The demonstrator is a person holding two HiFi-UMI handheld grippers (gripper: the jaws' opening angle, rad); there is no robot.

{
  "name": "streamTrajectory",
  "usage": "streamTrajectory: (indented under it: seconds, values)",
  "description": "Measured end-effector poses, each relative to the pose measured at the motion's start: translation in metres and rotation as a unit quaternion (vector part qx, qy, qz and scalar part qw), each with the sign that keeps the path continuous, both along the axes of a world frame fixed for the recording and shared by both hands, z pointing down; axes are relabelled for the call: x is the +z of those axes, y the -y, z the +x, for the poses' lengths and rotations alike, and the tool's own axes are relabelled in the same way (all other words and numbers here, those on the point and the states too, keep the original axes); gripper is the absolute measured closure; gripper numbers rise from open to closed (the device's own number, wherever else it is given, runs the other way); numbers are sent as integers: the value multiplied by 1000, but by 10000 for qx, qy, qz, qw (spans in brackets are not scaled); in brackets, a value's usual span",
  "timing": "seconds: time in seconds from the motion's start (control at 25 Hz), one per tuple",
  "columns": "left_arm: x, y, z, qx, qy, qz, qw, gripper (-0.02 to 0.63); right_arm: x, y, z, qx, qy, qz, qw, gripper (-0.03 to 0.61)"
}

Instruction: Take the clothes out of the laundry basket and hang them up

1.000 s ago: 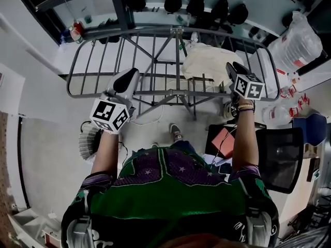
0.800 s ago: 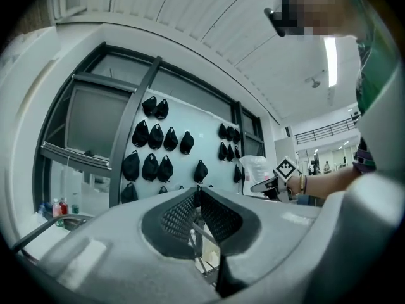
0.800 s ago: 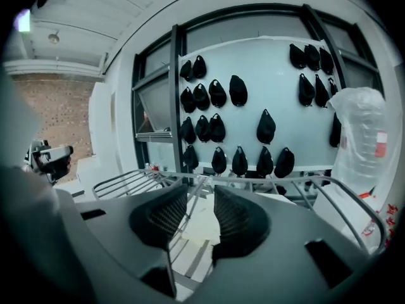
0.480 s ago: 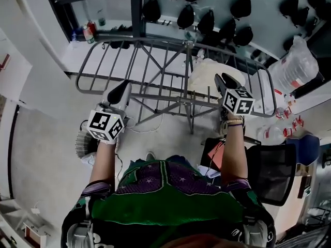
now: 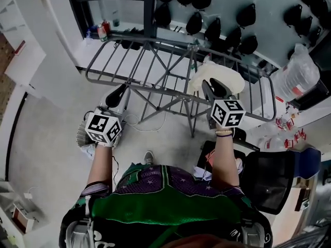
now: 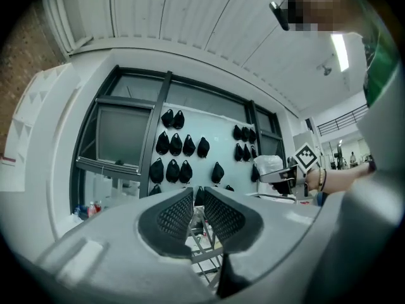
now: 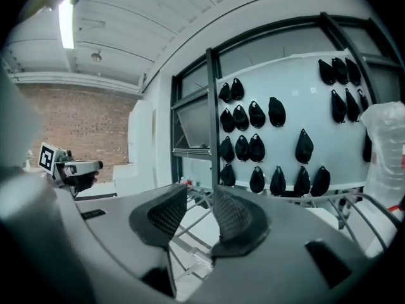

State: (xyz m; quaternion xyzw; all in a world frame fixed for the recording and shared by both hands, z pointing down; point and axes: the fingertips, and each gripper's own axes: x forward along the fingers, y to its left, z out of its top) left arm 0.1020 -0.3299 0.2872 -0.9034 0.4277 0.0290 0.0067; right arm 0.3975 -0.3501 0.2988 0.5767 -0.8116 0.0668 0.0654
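A grey metal drying rack [image 5: 155, 66] stands in front of me in the head view. A cream cloth [image 5: 220, 75] hangs over its right part. My right gripper [image 5: 213, 89] is held just in front of that cloth, open, with nothing between its jaws [image 7: 200, 192]. My left gripper [image 5: 116, 94] is off the rack's near left side. Its jaws [image 6: 198, 192] have just been opening and stand a narrow gap apart, with nothing between them. A white ribbed basket [image 5: 81, 136] on the floor is mostly hidden behind the left gripper's marker cube.
Several black pouches [image 5: 204, 14] hang on the pale wall behind the rack. Bottles [image 5: 102, 30] stand on the ledge at the back left. A black office chair [image 5: 274, 180] and a red item [image 5: 211, 158] are at my right, with a clear plastic bag [image 5: 300, 68] beyond.
The left gripper has drawn back from the rack's front rail to its near left side. The right gripper has moved from beside the cream cloth to in front of it. The head view has shifted.
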Motion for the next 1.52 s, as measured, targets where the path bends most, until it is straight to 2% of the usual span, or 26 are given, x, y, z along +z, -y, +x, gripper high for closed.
streamTrajectory:
  seconds: [0.28,0.52,0.96,1.32,1.52]
  values:
    - [2,-98,-5,-554,98,-106,9984,560,9,-83,-29,-687,142,58,9975,456]
    - [5,-169,-51,-1169,317,-214,9924,560,20,-119,-91,-1333,330,99,9905,456]
    - [-8,-256,-186,-2281,366,-102,9729,560,10,-163,-229,-2323,352,227,9717,456]
    - [14,-334,-336,-2713,207,-280,9619,560,20,-221,-397,-2825,62,31,9592,457]
    - [43,-363,-394,-2755,93,-495,9600,560,33,-257,-462,-2968,-64,-92,9549,456]
